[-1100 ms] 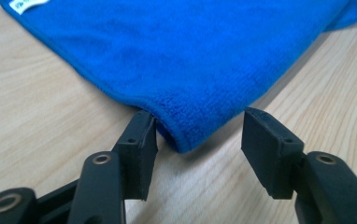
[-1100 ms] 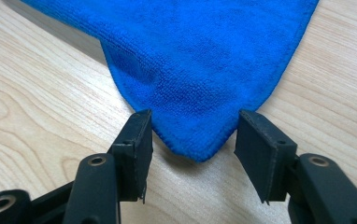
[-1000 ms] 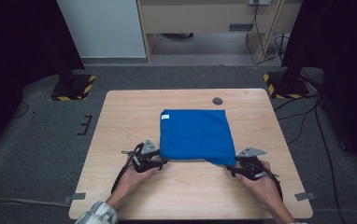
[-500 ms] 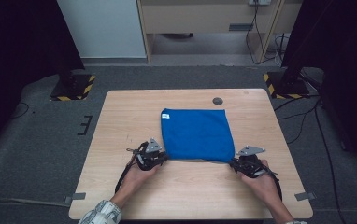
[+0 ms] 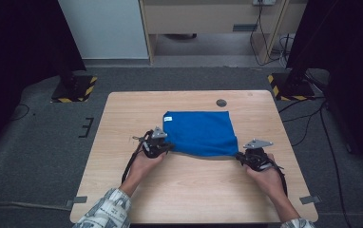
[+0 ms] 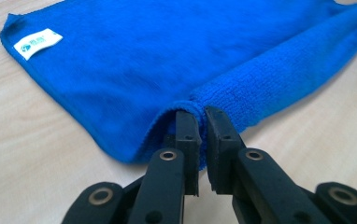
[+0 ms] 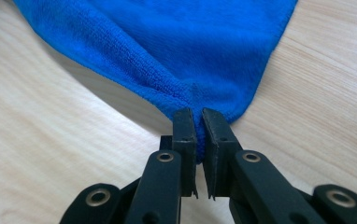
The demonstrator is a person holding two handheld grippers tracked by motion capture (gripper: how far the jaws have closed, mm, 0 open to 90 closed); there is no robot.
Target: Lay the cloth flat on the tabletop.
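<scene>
Surface: pale wooden table (image 5: 194, 190), grey carpet around.
Cloth: blue microfibre cloth (image 5: 201, 133) lying mid-table, near edge lifting.
Left gripper (image 5: 163, 148): jaws, having just been closing, pinching cloth's 7 o'clock corner.
Right gripper (image 5: 243, 156): likewise pinching its 5 o'clock corner.

Even overhead light brightens the table (image 5: 194, 190); surroundings fall dark. Gripper views are sharp up close, with soft shadows under the blue cloth (image 6: 167, 60).

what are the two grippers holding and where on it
Both hold the blue cloth: the left gripper pinches its near left corner, the right gripper its near right corner.
</scene>
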